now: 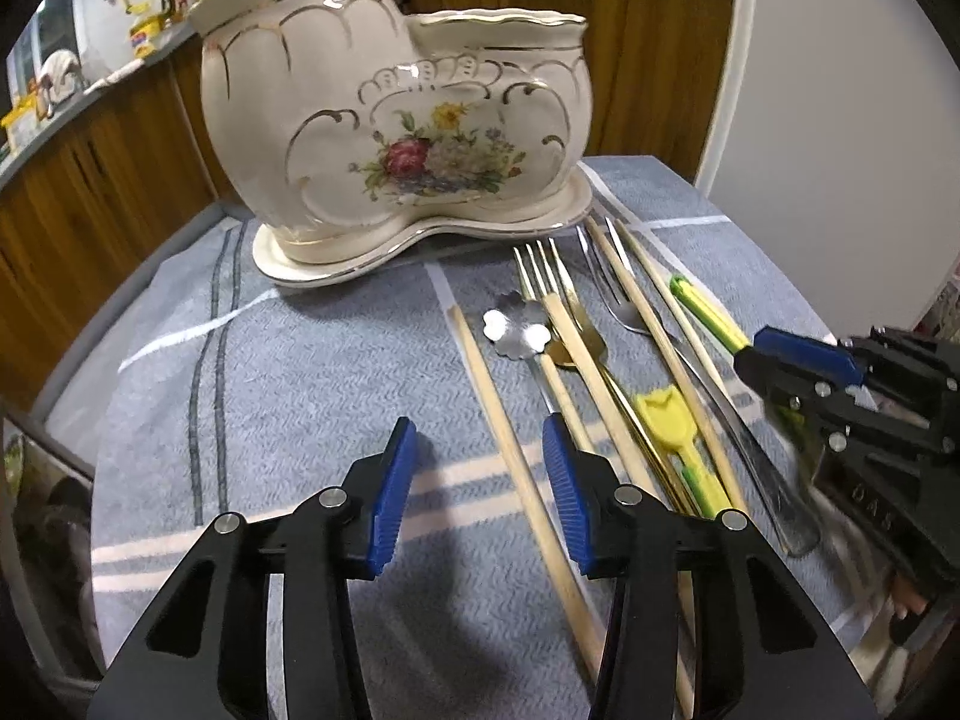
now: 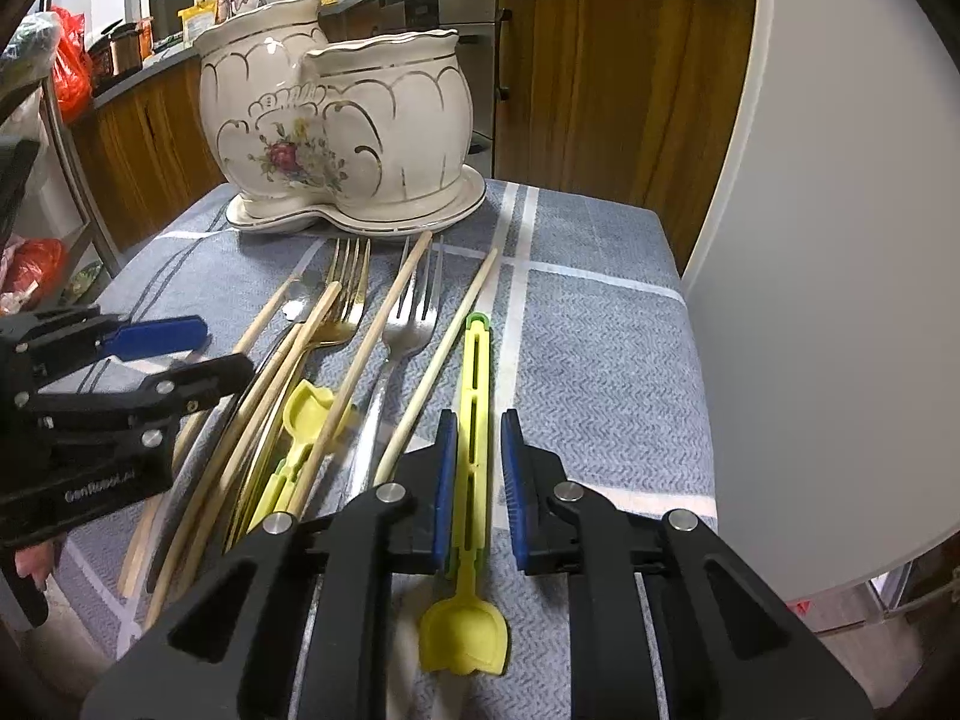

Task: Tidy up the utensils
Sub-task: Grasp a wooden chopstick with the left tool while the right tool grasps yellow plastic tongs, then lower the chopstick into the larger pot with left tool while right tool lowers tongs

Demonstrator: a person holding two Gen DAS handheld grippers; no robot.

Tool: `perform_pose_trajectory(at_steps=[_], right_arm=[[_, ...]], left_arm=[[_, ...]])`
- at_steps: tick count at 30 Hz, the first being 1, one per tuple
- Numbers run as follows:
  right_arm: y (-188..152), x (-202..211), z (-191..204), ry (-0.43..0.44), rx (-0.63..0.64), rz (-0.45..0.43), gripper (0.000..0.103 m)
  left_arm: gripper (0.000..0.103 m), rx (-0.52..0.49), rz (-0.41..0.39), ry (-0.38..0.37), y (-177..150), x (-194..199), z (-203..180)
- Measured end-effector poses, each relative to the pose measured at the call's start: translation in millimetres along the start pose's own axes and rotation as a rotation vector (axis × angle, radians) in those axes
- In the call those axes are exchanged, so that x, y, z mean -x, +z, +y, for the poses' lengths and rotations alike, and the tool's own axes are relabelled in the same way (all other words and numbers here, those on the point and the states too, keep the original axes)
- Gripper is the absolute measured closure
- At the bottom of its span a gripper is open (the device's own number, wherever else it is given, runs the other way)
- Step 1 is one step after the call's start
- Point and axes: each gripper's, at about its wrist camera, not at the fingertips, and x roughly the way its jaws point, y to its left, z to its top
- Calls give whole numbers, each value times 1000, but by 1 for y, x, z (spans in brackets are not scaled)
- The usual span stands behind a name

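A cream two-pot ceramic utensil holder (image 1: 396,120) with a flower print stands at the back of the blue cloth; it also shows in the right wrist view (image 2: 348,138). Forks, wooden chopsticks (image 1: 522,456) and two yellow plastic spoons lie in front of it. My left gripper (image 1: 480,492) is open, straddling one chopstick. My right gripper (image 2: 477,480) is open, its pads on either side of a yellow spoon (image 2: 471,468) lying on the cloth. A second yellow spoon (image 2: 300,414) lies among the chopsticks, beside a gold fork (image 2: 348,294) and a silver fork (image 2: 408,324).
The blue striped cloth (image 2: 600,348) covers a small table that ends just right of the utensils. A white round panel (image 2: 840,240) stands at the right. Wooden cabinets (image 2: 600,60) and a cluttered counter are behind. A flower-shaped metal spoon (image 1: 516,330) lies left of the forks.
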Motion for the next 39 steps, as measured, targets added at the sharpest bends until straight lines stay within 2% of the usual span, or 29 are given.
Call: perform_pose_trajectory(at_steps=[6,10,11,19,25,34,39], right_arm=[[-1,1,-5,43,-22,-2,93],[-1,5,-3,61,-15,-28,93],[-1,7,-4,67,-22,-36,93],[1,20,-18,81,-97,-119,93],[8,35,-21,73,-125,-226,93],[14,59,-12,94,-148,-429,93],[29,72,-2,125,-157,-496,93]], left_arm=[[65,-36,12,-17,-6,5,4],[89,-56,3,0,-8,6,10],[92,-64,0,9,-7,6,11],[96,-39,-22,-49,-12,15,32],[96,-29,-103,-97,-23,44,54],[96,-11,-352,-202,-20,101,81],[96,-4,-411,-267,-10,113,89]])
